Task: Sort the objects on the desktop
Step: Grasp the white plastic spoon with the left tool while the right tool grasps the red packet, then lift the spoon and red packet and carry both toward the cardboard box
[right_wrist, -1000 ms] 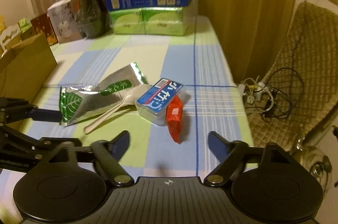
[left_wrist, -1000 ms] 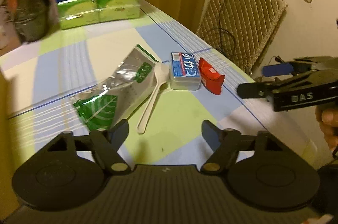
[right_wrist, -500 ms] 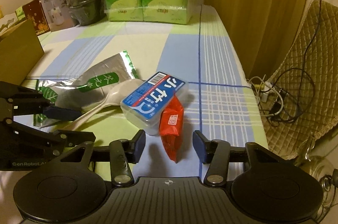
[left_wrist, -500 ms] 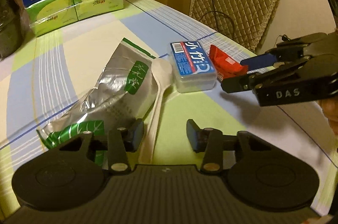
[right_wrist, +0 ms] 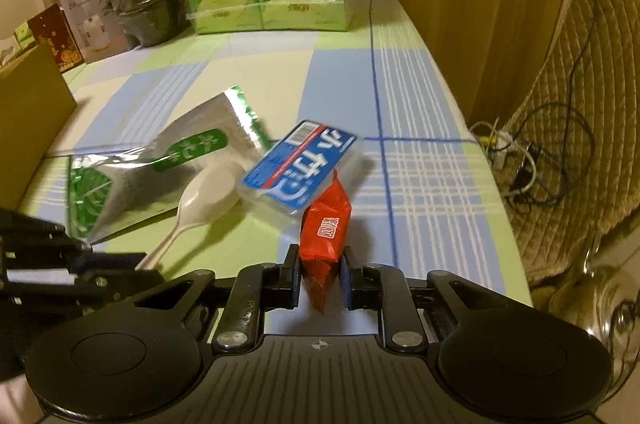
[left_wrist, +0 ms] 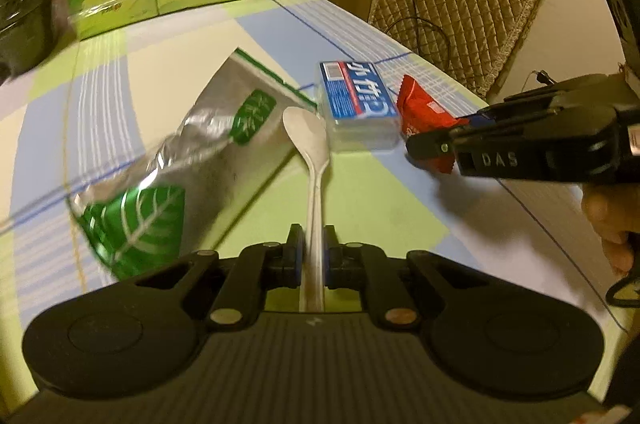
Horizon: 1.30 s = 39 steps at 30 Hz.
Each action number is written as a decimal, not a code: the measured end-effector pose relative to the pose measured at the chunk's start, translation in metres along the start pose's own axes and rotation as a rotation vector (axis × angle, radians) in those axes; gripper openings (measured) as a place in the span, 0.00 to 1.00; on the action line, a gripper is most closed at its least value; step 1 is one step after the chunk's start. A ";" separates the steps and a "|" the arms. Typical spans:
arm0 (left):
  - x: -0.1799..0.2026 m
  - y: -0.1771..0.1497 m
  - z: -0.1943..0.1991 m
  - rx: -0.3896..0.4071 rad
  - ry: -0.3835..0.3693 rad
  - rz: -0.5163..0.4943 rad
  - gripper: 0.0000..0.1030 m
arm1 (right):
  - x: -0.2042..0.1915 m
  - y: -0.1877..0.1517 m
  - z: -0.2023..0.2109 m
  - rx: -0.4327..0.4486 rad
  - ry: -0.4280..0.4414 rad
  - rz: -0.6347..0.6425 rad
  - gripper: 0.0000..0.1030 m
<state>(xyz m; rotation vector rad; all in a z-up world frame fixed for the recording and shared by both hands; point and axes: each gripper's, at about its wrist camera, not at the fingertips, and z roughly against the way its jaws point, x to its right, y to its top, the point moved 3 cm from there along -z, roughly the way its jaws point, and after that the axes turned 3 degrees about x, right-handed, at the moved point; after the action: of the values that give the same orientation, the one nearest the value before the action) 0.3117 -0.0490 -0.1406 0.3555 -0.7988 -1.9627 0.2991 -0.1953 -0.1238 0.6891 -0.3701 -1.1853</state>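
The left gripper [left_wrist: 313, 250] pinches the handle of a white plastic spoon [left_wrist: 311, 160], its pads pressed on both sides of the stem. The spoon's long axis runs straight ahead along the fingers, bowl pointing away from the gripper toward a clear box with a blue label [left_wrist: 358, 106] just beyond it. Left of the fingers lies a silver and green foil pouch [left_wrist: 188, 164], slanting away and to the right.

The right gripper [right_wrist: 320, 278] is clamped on the near end of a red snack packet [right_wrist: 326, 236]. The packet's long axis points forward from the jaws, leaning slightly right, and its far end touches the box. Everything sits on a checked tablecloth [right_wrist: 420, 184].
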 end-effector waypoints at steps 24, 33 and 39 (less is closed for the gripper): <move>-0.002 -0.072 0.077 0.044 0.030 0.131 0.14 | -0.049 -0.049 0.032 -0.042 0.045 -0.082 0.24; -0.003 -0.060 0.054 0.049 0.048 0.106 0.15 | -0.044 -0.050 0.028 0.023 0.028 -0.112 0.26; 0.002 -0.058 0.050 0.043 0.134 0.027 0.14 | -0.042 -0.051 0.026 0.050 0.019 -0.113 0.26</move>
<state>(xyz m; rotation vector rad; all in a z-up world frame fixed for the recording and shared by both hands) 0.2445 -0.0124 -0.1412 0.4942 -0.7560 -1.8779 0.2321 -0.1739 -0.1349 0.7722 -0.3495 -1.2792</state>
